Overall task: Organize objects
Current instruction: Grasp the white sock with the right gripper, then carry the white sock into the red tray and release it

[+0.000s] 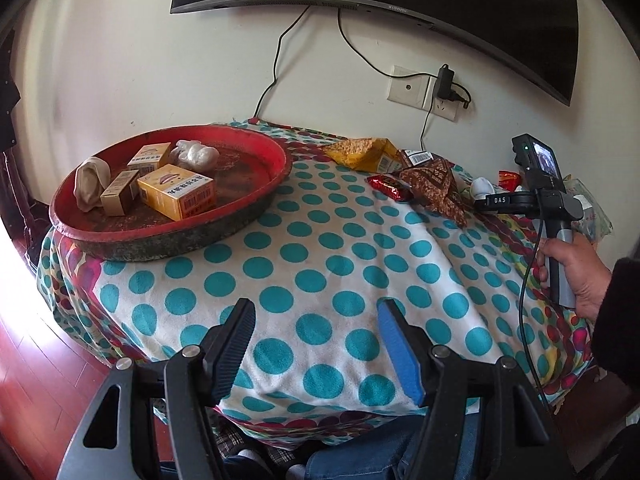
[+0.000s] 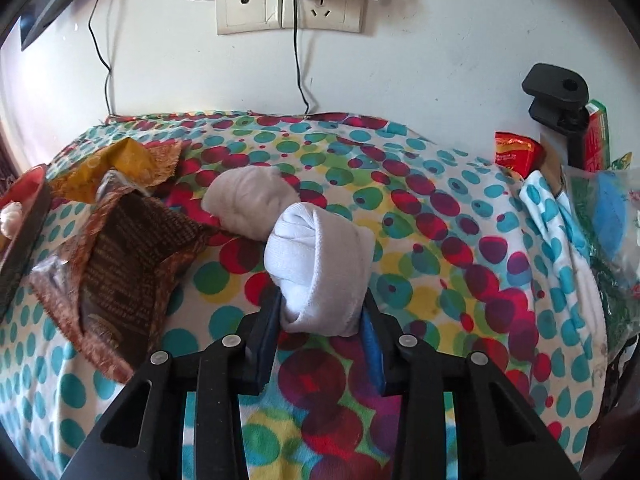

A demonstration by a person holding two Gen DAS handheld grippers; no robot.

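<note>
One soft, perhaps ribbed sock roll [image 2: 318, 264]

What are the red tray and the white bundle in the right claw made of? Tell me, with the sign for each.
Red tray: probably painted or enamelled metal; the red coat is worn and the outer wall looks dark and rusty.

White bundle, pinched in the right claw: soft knitted cloth, likely a rolled cotton sock; matte, with a fine ribbed surface and folded edges.

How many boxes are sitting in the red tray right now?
3. A large yellow box at the front, a tan box left of it, and a smaller one behind, all in the red tray. Others may be hidden.
</note>
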